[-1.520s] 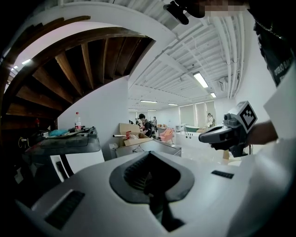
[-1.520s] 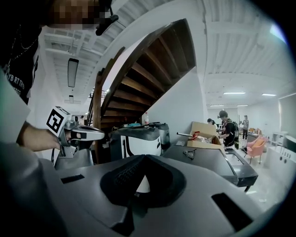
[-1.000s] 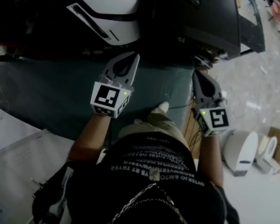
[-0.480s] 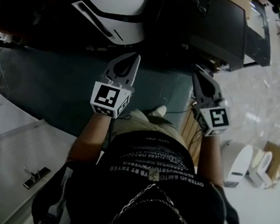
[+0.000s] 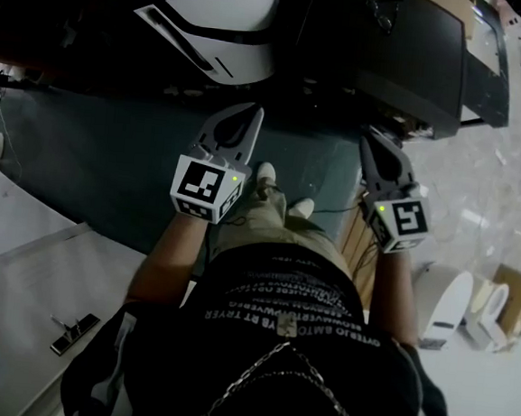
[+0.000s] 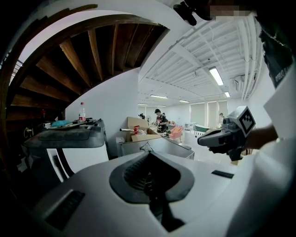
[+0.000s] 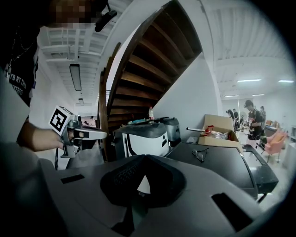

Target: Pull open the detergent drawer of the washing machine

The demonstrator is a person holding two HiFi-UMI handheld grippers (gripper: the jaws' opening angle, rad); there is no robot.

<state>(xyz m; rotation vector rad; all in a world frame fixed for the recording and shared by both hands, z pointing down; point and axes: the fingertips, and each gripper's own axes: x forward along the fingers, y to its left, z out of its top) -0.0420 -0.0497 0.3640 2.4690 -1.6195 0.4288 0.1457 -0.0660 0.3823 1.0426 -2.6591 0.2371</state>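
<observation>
1. The washer [image 5: 224, 20] stands at the top of the head view, left of centre. It has a white front with a dark stripe and a grey top. I cannot pick out its detergent drawer in any view, so I cannot tell whether it is in or out.
2. Just right of the washer is a black flat-topped unit [image 5: 392, 51] with a pair of glasses [image 7: 201, 154] lying on it.
3. My left tool [image 5: 253, 110] is closed all the way. In its own view the two jaws meet along one seam with nothing between them. It holds nothing and touches nothing.
4. It hangs in the air below the washer in the head view, with its tip aimed at the white front and clearly apart from it.
5. My right tool [image 5: 369, 138] is closed too and grips nothing. Its own view shows only a small pale sliver of background behind the pads.
6. It points toward the black unit, near that unit's front edge in the head view, but does not touch it.
7. The two tools are side by side and well apart, and each shows in the other's view.
8. Between and below them are my shoes [image 5: 265, 171], standing on a dark green floor [image 5: 92, 170].
9. A white bench [image 5: 19, 272] fills the lower left, with a small black clip [image 5: 75, 333] lying on it.
</observation>
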